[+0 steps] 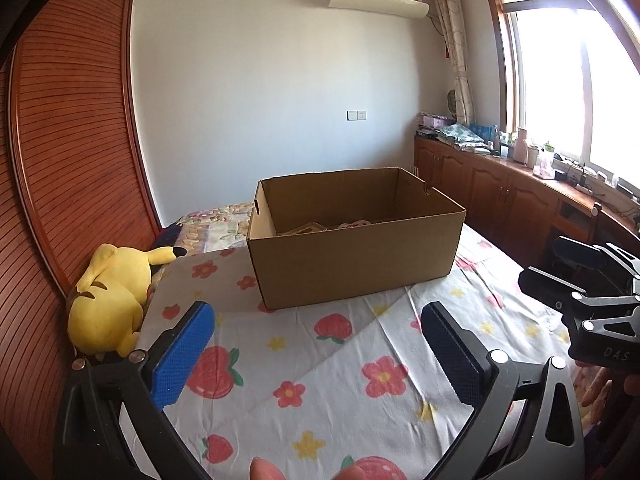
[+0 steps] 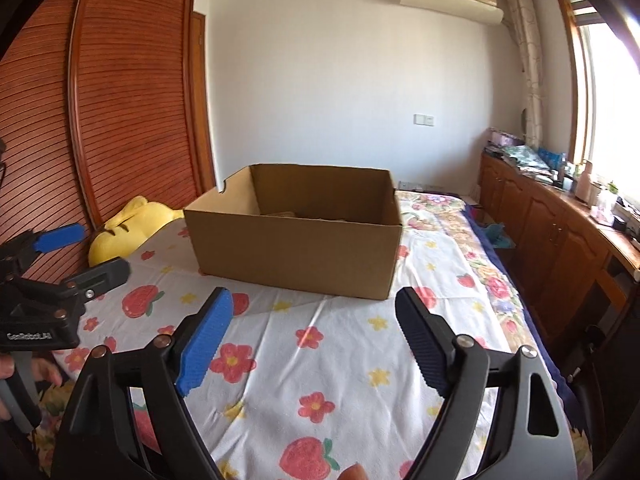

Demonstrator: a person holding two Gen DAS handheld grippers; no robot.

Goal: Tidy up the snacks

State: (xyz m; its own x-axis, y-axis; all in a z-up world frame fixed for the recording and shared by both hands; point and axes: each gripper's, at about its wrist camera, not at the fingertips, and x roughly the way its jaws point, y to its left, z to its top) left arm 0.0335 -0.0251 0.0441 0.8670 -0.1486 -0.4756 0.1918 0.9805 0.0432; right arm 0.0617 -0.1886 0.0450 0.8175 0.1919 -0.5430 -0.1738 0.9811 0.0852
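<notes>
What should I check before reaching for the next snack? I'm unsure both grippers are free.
1. Left gripper open, nothing between the fingers: ok.
2. Right gripper open and holding nothing: ok.
3. Cardboard box upright on the bedsheet, top open: ok.
4. Room left in the box: cannot tell, only a few packets show.
5. Next snack located: not ok, none visible outside the box.

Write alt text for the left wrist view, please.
An open cardboard box sits on a bed with a strawberry-print sheet, something lying low inside it. The left gripper frames it, jaws wide and empty; a yellow plush lies left, the right gripper at the right edge.
</notes>
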